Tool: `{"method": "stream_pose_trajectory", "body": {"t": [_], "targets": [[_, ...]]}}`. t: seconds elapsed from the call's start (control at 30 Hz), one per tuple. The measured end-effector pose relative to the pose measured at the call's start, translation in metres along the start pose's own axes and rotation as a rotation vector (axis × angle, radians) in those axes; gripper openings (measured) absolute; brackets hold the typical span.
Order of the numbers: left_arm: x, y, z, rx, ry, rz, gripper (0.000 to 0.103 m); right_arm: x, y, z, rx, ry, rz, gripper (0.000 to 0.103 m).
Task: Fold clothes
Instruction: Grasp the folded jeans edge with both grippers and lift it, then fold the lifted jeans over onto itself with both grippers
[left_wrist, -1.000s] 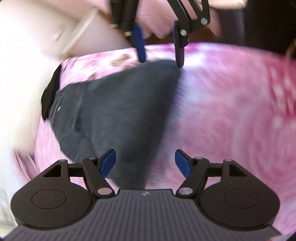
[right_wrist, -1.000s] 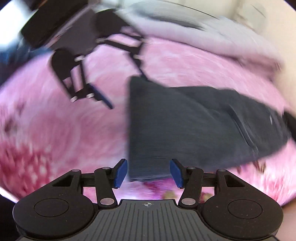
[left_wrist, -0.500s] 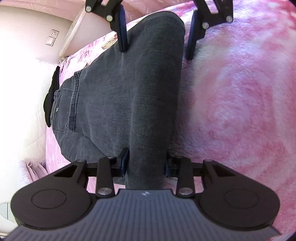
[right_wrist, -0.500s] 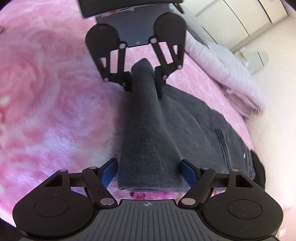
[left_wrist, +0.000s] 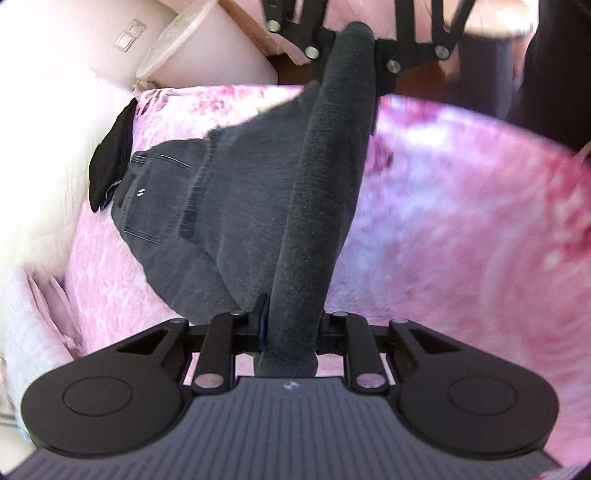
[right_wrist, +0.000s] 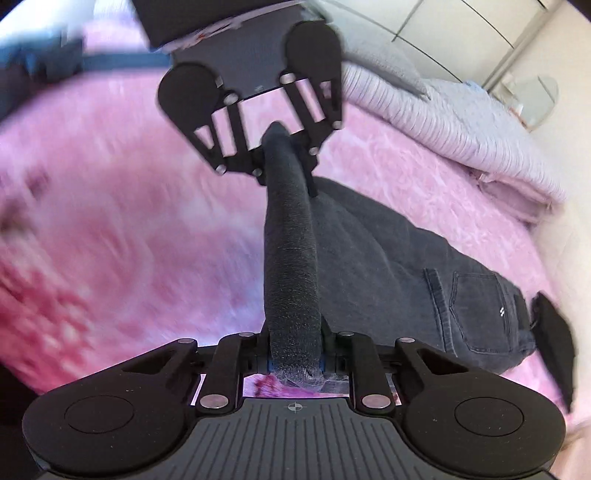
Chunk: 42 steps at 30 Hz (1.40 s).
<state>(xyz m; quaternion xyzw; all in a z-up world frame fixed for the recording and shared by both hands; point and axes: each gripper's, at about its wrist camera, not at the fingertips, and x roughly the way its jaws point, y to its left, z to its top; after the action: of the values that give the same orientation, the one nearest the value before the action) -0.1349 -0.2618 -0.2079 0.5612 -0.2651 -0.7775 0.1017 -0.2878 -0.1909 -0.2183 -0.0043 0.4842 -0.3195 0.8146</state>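
While a second ago both pairs of fingers stood apart over the flat dark grey jeans (left_wrist: 258, 206), they now pinch the leg end of the garment from opposite sides. The left gripper (left_wrist: 290, 328) has its fingers clenching on a bunched ridge of denim that fills the gap between them, and the jaws are closing further. The right gripper (right_wrist: 295, 356) grips the frayed hem end of the same ridge in the same way, its fingers also closing on the cloth.

Between the two grippers the fabric has gone from lying spread on the pink blanket (left_wrist: 461, 240) to standing up as a narrow, taut roll that runs straight ahead from each pair of fingers to the other pair. In the left wrist view the right gripper (left_wrist: 351, 40) sits at the far end of that roll; in the right wrist view the left gripper (right_wrist: 280, 147) does.

Half a second ago the fingers only flanked the leg; now the pinched end hangs clear of the blanket. The waist and back pocket (right_wrist: 480, 306) lie on the blanket, left of the left fingers and right of the right fingers. A black item (left_wrist: 110, 162) lies just beyond the waistband. A folded pale quilt (right_wrist: 461, 125) lies ahead and to the right of the right fingers.
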Motion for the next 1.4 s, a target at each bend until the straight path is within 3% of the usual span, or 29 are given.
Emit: {"method": "stream_pose_trajectory", "body": {"t": [0.17, 0.4, 0.6, 0.73, 0.87, 1.2, 1.3, 1.37, 1.4], "targets": [[-0.045, 0.046, 0.025, -0.091, 0.025, -0.125, 0.017, -0.056, -0.048, 0.02, 0.077, -0.051, 0.163, 0.019], [-0.033, 0.169, 0.067, -0.181, 0.073, -0.261, 0.017, -0.072, -0.182, 0.025, 0.227, -0.108, 0.308, 0.019], [0.041, 0.291, 0.09, -0.241, 0.1, -0.379, 0.019, -0.029, -0.322, -0.008, 0.405, -0.16, 0.482, 0.019], [0.116, 0.361, 0.109, -0.281, 0.103, -0.444, 0.019, 0.012, -0.404, -0.037, 0.535, -0.158, 0.531, 0.019], [0.185, 0.404, 0.125, -0.261, 0.128, -0.521, 0.019, 0.055, -0.47, -0.071, 0.693, -0.125, 0.558, 0.019], [0.307, 0.456, 0.119, -0.332, 0.174, -0.627, 0.02, 0.144, -0.563, -0.138, 0.999, -0.046, 0.599, 0.019], [0.334, 0.461, 0.11, -0.37, 0.188, -0.646, 0.029, 0.169, -0.569, -0.154, 1.064, -0.014, 0.604, 0.02], [0.349, 0.463, 0.101, -0.428, 0.199, -0.644, 0.044, 0.183, -0.569, -0.167, 1.119, 0.003, 0.603, 0.02], [0.352, 0.464, 0.097, -0.455, 0.203, -0.637, 0.044, 0.189, -0.569, -0.173, 1.144, 0.01, 0.598, 0.02]]}}
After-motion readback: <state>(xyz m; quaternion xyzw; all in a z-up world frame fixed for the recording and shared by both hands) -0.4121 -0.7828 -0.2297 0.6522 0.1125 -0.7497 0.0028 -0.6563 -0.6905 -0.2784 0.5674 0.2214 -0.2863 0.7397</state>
